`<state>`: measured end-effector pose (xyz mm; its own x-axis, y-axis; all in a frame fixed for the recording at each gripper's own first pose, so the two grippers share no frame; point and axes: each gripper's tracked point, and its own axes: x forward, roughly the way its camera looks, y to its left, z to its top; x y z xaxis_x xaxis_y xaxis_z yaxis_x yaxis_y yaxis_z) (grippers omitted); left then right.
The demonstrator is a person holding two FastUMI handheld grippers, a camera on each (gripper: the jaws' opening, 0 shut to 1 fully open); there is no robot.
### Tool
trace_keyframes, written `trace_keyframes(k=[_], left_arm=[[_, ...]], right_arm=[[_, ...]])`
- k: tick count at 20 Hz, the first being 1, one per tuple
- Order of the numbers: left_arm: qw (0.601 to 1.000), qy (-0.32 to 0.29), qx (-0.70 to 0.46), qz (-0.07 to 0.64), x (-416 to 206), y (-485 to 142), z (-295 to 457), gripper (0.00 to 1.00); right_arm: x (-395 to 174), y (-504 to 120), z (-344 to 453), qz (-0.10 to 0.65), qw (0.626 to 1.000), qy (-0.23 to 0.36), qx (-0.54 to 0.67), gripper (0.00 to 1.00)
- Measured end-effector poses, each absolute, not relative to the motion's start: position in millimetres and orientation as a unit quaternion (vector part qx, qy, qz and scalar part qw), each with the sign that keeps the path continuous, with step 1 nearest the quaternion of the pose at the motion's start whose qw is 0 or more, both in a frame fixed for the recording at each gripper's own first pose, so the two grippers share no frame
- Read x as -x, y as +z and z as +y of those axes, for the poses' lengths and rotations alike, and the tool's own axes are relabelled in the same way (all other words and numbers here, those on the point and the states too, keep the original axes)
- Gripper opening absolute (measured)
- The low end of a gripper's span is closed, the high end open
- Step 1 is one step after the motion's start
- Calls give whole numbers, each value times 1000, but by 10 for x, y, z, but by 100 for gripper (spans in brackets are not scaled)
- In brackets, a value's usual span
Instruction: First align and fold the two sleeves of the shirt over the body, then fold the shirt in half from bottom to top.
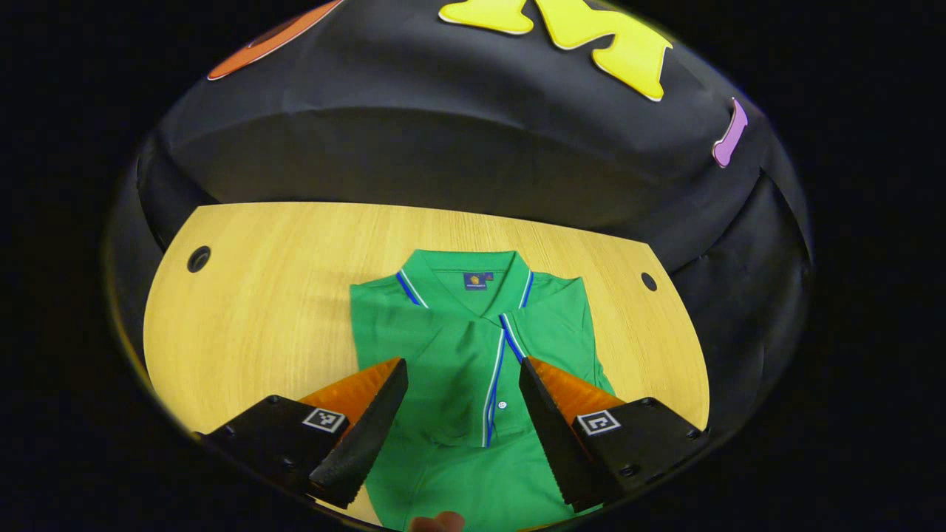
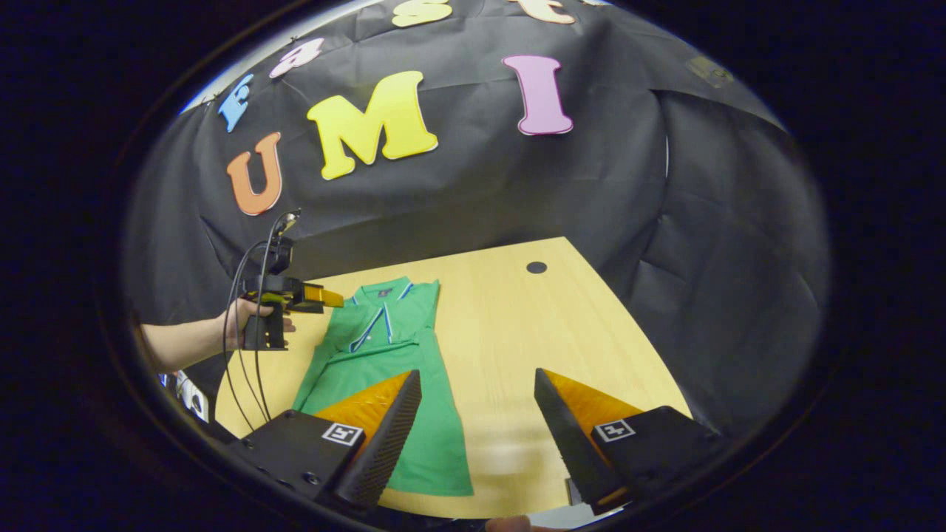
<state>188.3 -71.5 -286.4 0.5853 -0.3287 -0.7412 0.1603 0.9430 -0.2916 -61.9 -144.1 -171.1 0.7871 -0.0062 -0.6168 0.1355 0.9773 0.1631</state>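
Already the shirt (image 1: pixel 473 347) seems sleeve-folded, so both the left gripper (image 1: pixel 462 414) and right gripper (image 2: pixel 477 432) hover above it, fingers apart, probably for the bottom hem.

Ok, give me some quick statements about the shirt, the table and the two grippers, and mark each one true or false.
1. The green shirt lies collar away from the left gripper. True.
2. The left gripper is shut on the shirt. False: its jaws stand open above it.
3. The right gripper is open, holding nothing. True.
4. The shirt is already folded in half bottom to top. False: its body lies full length on the table.
5. The table is grey metal. False: light wood.
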Motion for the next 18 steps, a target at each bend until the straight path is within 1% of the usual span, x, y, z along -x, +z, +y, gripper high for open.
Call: trace_keyframes(k=[1,2,4,7,8,9,10,13,14,15,16,18], left_arm=[[889,-133,98,428,-1834,-2793,-653,98],[893,-129,97,421,-1767,-2729,-580,98],[900,-128,89,408,-1604,-2626,-451,98],[900,-122,73,411,-1188,-2616,-255,99],[900,-123,72,411,-1030,-2613,-208,99],[899,-127,70,413,-855,-2618,-176,99],[898,-131,67,415,-658,-2628,-145,99],[890,-145,62,428,-71,-2743,-60,99],[885,-147,61,438,130,-2804,-28,99],[879,-149,56,449,349,-2872,18,99],[875,-152,46,457,556,-2928,67,100],[869,-158,24,469,918,-3000,135,99]], right_arm=[[581,-1720,-1400,325,940,-30,-99,92],[538,-1739,-1351,327,940,-21,-98,97],[446,-1793,-1230,335,938,1,-89,97],[353,-1893,-1020,347,935,45,-62,97],[341,-1953,-962,351,933,63,-51,92],[353,-2017,-917,356,930,78,-39,97],[358,-2122,-901,364,927,91,-28,97],[498,-2446,-940,392,914,104,6,98],[556,-2550,-955,403,909,105,15,100],[633,-2655,-960,414,904,107,23,97],[716,-2739,-956,425,898,110,32,98],[921,-2895,-928,445,886,120,48,97]])
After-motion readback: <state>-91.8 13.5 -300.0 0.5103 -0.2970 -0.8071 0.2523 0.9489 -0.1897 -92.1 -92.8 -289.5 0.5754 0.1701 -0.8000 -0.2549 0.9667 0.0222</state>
